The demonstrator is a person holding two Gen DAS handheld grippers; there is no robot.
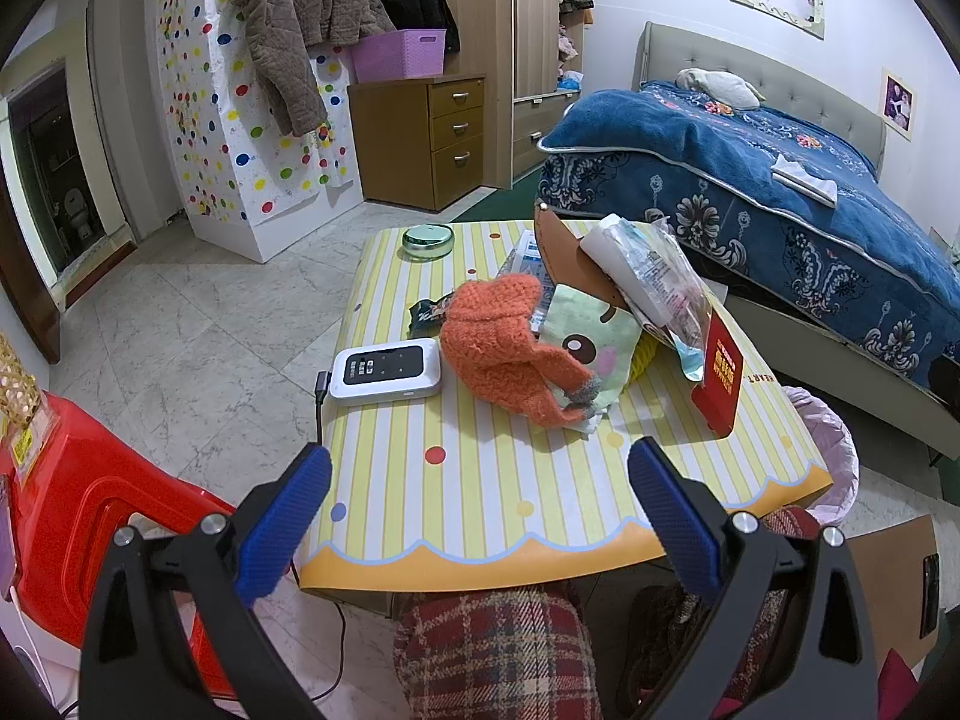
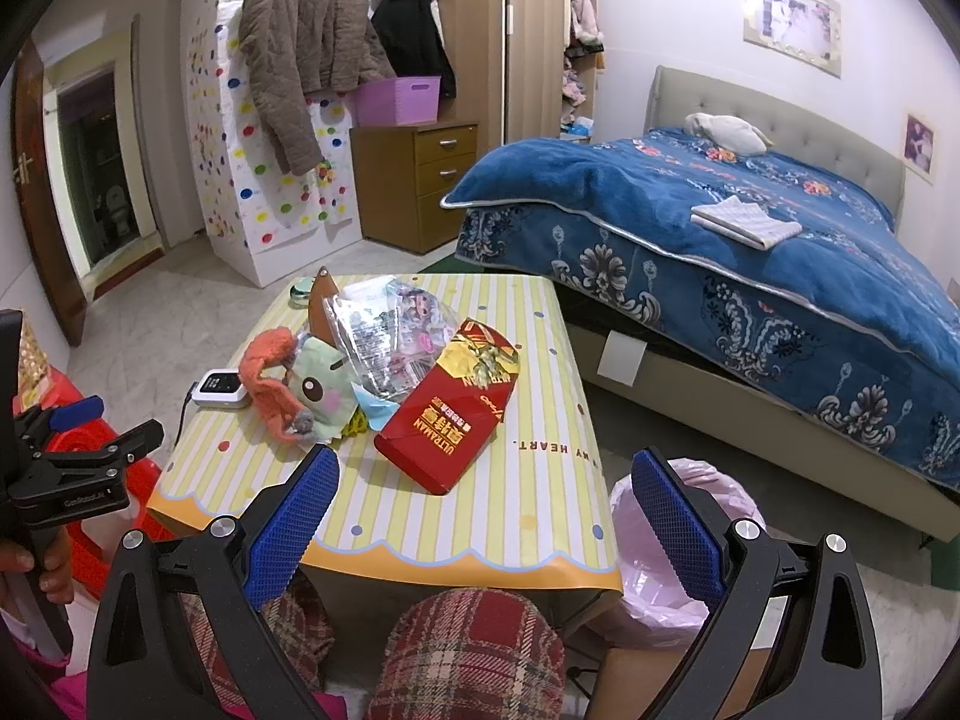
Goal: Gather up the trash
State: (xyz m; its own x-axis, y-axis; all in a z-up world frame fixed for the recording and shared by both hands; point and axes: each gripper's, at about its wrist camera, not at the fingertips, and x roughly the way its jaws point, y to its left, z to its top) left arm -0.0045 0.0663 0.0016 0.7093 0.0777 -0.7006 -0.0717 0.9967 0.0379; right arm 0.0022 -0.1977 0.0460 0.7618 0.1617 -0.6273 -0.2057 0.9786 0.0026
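Note:
A small table with a yellow striped cloth [image 1: 480,480] [image 2: 540,360] carries a pile of things. A red snack wrapper [image 2: 450,420] [image 1: 723,372] lies at the front right of the pile. A clear plastic bag [image 2: 390,336] [image 1: 654,276] sits behind it. A small dark wrapper [image 1: 429,315] lies left of the orange glove [image 1: 504,348] [image 2: 267,366]. A bin lined with a pink bag [image 2: 684,534] [image 1: 825,450] stands at the table's right. My left gripper [image 1: 480,510] is open and empty at the front edge. My right gripper [image 2: 486,516] is open and empty, just short of the red wrapper.
A white device with a cable [image 1: 387,371] [image 2: 222,390], a green round tin [image 1: 427,240], a cartoon cloth pouch [image 1: 585,348] and a brown leather piece [image 1: 561,246] also lie on the table. A red stool [image 1: 90,510] stands left; a bed [image 2: 750,252] stands right.

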